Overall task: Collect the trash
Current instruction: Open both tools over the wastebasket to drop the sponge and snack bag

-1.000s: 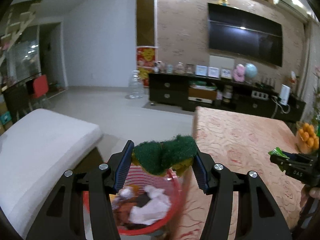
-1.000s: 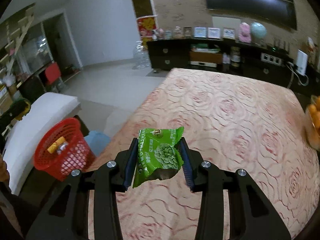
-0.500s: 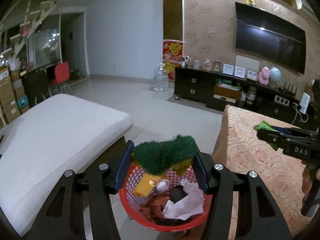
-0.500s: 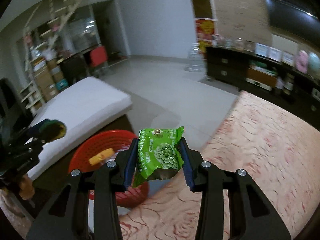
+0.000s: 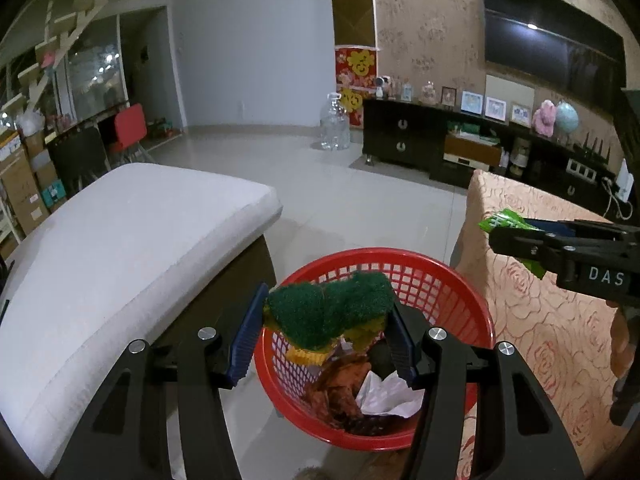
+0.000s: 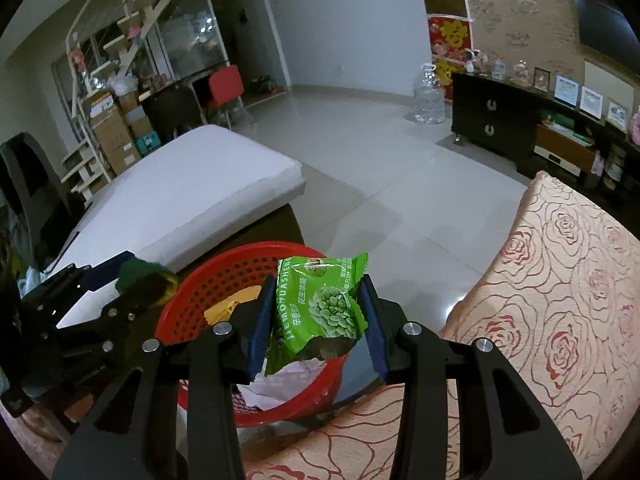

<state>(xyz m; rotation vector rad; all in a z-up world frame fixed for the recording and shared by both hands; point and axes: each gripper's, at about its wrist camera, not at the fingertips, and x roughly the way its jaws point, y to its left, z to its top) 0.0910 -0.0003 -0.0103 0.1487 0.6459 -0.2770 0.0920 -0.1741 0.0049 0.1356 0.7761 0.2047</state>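
Note:
My left gripper (image 5: 326, 316) is shut on a green and yellow scouring sponge (image 5: 332, 312) and holds it over the near rim of a red plastic basket (image 5: 440, 280) that stands on the floor with crumpled paper and wrappers inside. My right gripper (image 6: 320, 312) is shut on a green snack wrapper (image 6: 320, 304) and holds it above the basket's right rim (image 6: 224, 268). The right gripper shows in the left wrist view (image 5: 516, 236) at the right. The left gripper with the sponge shows in the right wrist view (image 6: 140, 280) at the left.
A table with a rose-patterned cloth (image 5: 552, 320) stands just right of the basket. A white cushioned bench (image 5: 120, 248) stands to its left. A tiled floor (image 5: 360, 196), a dark TV cabinet (image 5: 460, 148) and a water jug (image 5: 335, 124) lie farther back.
Both grippers have swung left off the table toward the basket. The right gripper with the wrapper now hangs over the basket's rim; the sponge sits over the basket.

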